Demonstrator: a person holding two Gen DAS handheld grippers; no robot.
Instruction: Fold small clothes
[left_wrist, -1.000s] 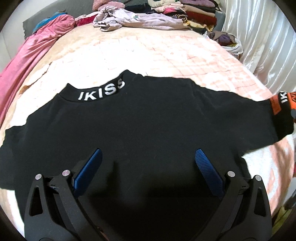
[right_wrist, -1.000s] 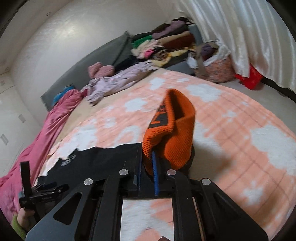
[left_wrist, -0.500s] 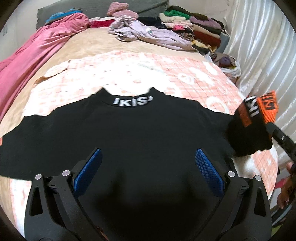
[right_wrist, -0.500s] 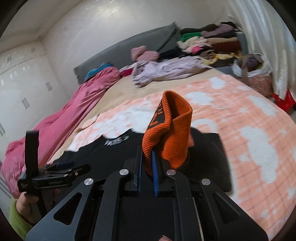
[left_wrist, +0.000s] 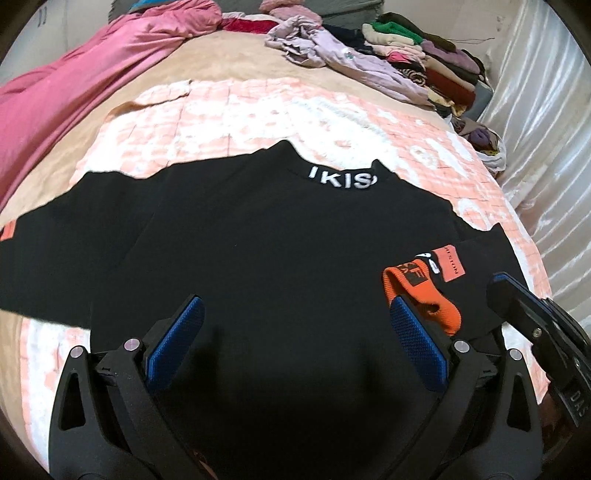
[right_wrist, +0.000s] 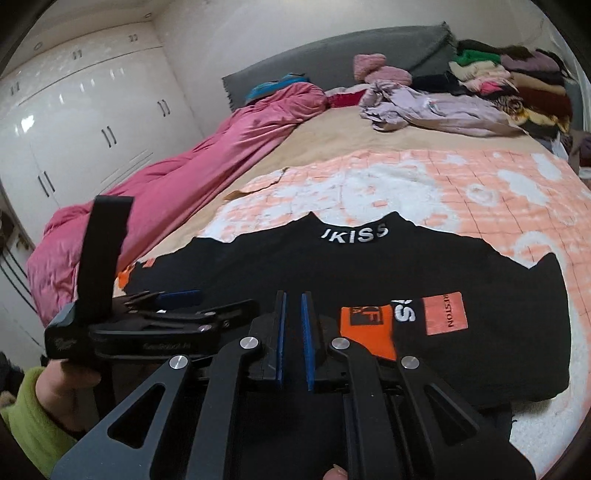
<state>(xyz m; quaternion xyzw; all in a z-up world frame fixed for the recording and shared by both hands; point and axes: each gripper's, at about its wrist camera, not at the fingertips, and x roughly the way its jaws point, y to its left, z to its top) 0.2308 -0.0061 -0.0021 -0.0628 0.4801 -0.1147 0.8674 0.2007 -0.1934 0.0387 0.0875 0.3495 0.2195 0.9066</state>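
While the black sweater (left_wrist: 280, 258) lies spread face-down on the peach-and-white blanket (left_wrist: 295, 122), collar away from us, we have its right sleeve (right_wrist: 480, 314) laid across the body, with the orange cuff (right_wrist: 369, 328) resting on the black fabric. Our right gripper (right_wrist: 291, 332) looks nearly shut, only a thin slit showing between its blue pads; in its own view nothing sits between them and the cuff lies just beside them, though from the left wrist view the cuff is partly hidden and we cannot rule out a pinch on its edge. Our left gripper (left_wrist: 295, 347) hangs wide open above the lower body of the sweater, holding nothing. To do this fold well, we judge that the sleeve should lie flat and straight across the chest, its fold line running parallel to the side seam, so we should check the cuff is not bunched before drawing the right gripper away. The other sleeve (left_wrist: 55, 236) reaches out to the left, its orange cuff at the frame edge; our left gripper probably takes that next, pinching near the cuff and carrying it low across to mirror this side.
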